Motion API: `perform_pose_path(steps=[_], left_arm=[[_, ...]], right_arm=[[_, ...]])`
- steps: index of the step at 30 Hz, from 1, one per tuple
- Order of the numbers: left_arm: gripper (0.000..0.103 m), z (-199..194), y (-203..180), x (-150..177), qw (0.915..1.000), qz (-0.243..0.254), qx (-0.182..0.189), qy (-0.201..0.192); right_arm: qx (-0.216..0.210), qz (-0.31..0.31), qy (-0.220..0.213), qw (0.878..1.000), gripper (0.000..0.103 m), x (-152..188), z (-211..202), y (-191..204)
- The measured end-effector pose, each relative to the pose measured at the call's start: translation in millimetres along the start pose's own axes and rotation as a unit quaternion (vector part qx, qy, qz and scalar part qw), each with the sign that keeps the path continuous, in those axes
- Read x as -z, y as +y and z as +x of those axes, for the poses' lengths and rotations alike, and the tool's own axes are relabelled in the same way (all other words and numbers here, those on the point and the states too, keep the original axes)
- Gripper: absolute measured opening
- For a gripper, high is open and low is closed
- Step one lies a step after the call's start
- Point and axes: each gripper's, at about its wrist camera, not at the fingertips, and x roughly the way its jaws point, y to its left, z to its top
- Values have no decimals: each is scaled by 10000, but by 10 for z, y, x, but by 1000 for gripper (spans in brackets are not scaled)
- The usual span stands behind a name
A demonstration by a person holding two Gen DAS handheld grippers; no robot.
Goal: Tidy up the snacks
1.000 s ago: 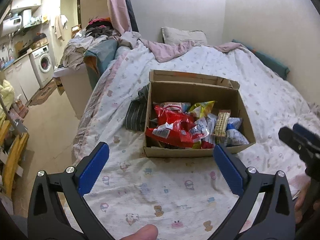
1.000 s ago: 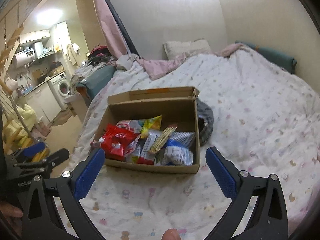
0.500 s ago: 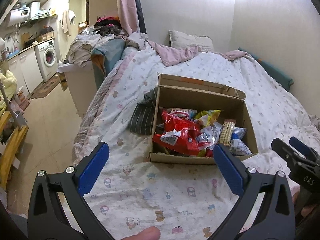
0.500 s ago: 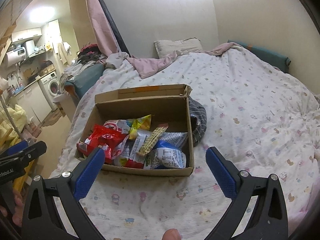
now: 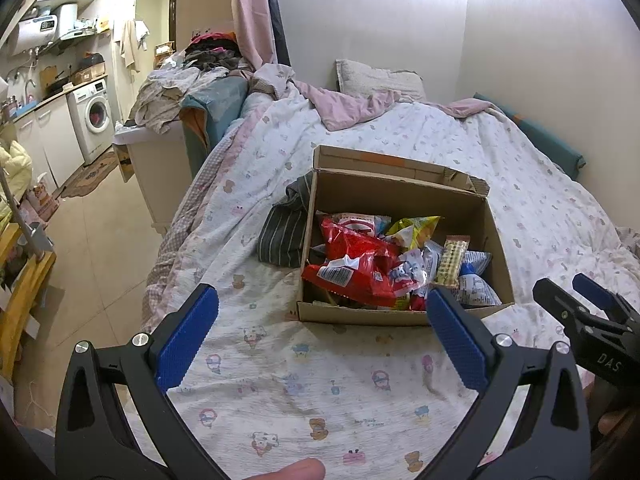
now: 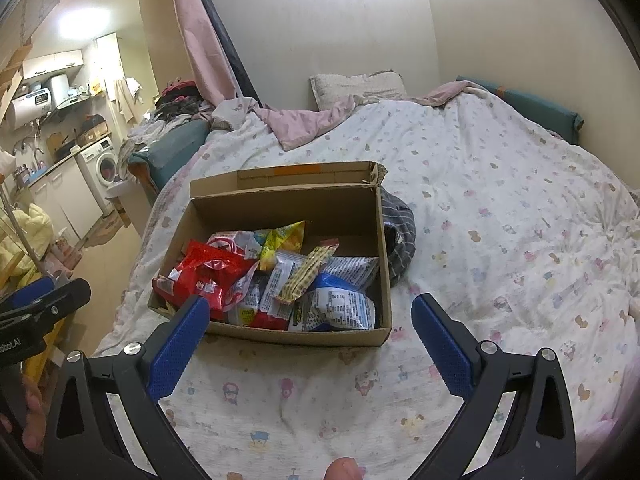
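I hold the left gripper and right gripper above the bedspread, fingers spread wide, grasping nothing. The cardboard box sits ahead, holding the snacks. A striped, possibly folded garment touches its side.

"DAS" on right gripper; "bot.AI" on left gripper

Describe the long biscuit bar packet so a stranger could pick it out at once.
On the white patterned bedspread sits an open brown cardboard box of snacks. Atop that pile lies the long narrow clear packet of yellow biscuits, slanting across blue-and-white bags; it is the only slim, stick-shaped packet.
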Motion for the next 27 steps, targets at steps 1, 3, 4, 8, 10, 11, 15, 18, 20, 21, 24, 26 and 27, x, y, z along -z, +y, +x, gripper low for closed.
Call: perform_pose_path(steps=[1, 3, 4, 8, 10, 11, 15, 18, 20, 21, 24, 26, 27], left_arm=[[103, 0, 0, -1, 10000, -2, 3, -2], [103, 2, 1, 1, 10000, 7, 6, 4], [103, 1, 2, 1, 10000, 10, 1, -2], [103, 0, 5, 1, 10000, 2, 10, 10], [103, -6, -6, 0, 10000, -4, 27, 12], [103, -7, -13, 2, 10000, 3, 23, 6], [103, -3, -10, 4, 10000, -3, 14, 20], [103, -7, -11, 2, 10000, 6, 12, 23], [103, -7, -9, 3, 10000, 5, 14, 12], [103, -6, -8, 3, 10000, 2, 13, 11], [103, -6, -7, 2, 10000, -5, 13, 9], [103, -4, -12, 9, 10000, -2, 7, 12], [103, -7, -14, 9, 10000, -8, 7, 11]], right_arm=[[1, -2, -5, 10000, 103, 0, 0, 1], [10, -13, -14, 10000, 103, 0, 1, 1], [11, -20, -18, 10000, 103, 2, -2, 2], [21, -17, 0, 10000, 103, 4, 2, 0], [16, -7, 17, 10000, 103, 0, 8, -1], [16, 0, 33, 10000, 103, 0, 6, -6], [13, -4, 26, 10000, 103, -6, 22, -12], [16, 3, 26, 10000, 103, -2, 29, -29], [12, 12, 28, 10000, 103, -1, 30, -33], [14, 9, 24, 10000, 103, -1, 30, -32], [5, 13, 13, 10000, 103, 0, 30, -38], [11, 0, 13, 10000, 103, 3, 34, -43], [9, 4, 19, 10000, 103, -1, 32, -40]])
